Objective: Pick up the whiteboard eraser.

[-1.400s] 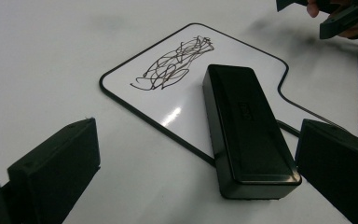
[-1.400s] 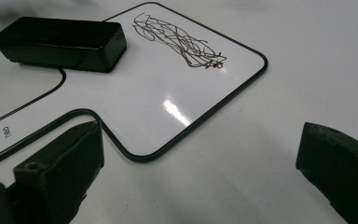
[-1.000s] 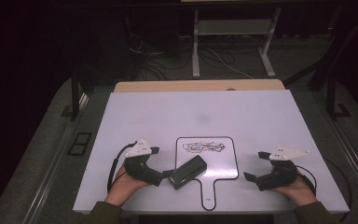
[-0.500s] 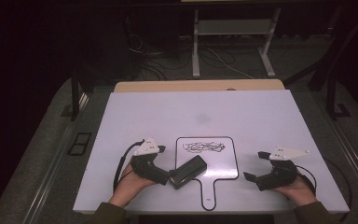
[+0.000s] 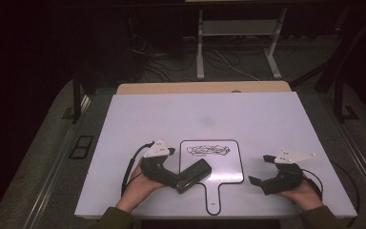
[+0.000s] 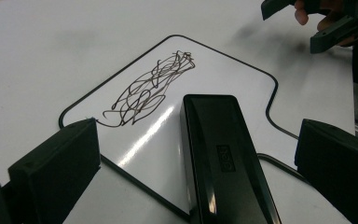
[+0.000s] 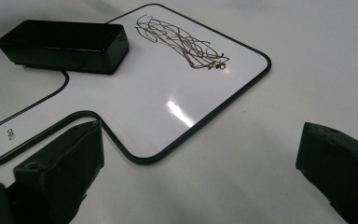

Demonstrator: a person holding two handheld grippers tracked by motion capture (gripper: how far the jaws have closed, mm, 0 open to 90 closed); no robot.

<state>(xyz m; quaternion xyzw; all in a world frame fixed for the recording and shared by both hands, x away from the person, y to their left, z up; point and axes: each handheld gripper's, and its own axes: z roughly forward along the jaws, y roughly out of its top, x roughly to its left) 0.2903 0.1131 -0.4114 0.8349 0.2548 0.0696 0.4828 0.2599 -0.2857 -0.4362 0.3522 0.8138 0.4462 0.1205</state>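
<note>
A small paddle-shaped whiteboard point(image 5: 221, 168) with a black rim and a short handle lies on the white table near the front edge. A dark scribble point(image 5: 208, 150) marks its far part. A black eraser block point(image 5: 194, 175) rests slantwise on the board's left corner. My left gripper point(image 5: 177, 183) is open, its jaws on either side of the eraser's near end point(image 6: 219, 154) with gaps on both sides. To the right of the board my right gripper point(image 5: 259, 170) stands open over bare table. In the right gripper view the eraser point(image 7: 65, 44) and the scribble point(image 7: 182, 42) lie ahead.
The white tabletop point(image 5: 248, 117) stretches wide beyond the board, with a wooden strip point(image 5: 205, 88) at its far edge. Behind it on the dark floor are cables and a metal stand point(image 5: 238, 28). The right gripper point(image 6: 331, 25) appears far off in the left gripper view.
My left gripper has slid a little to the right, bringing its jaws around the eraser's near end. The eraser, the board and the right gripper have stayed put.
</note>
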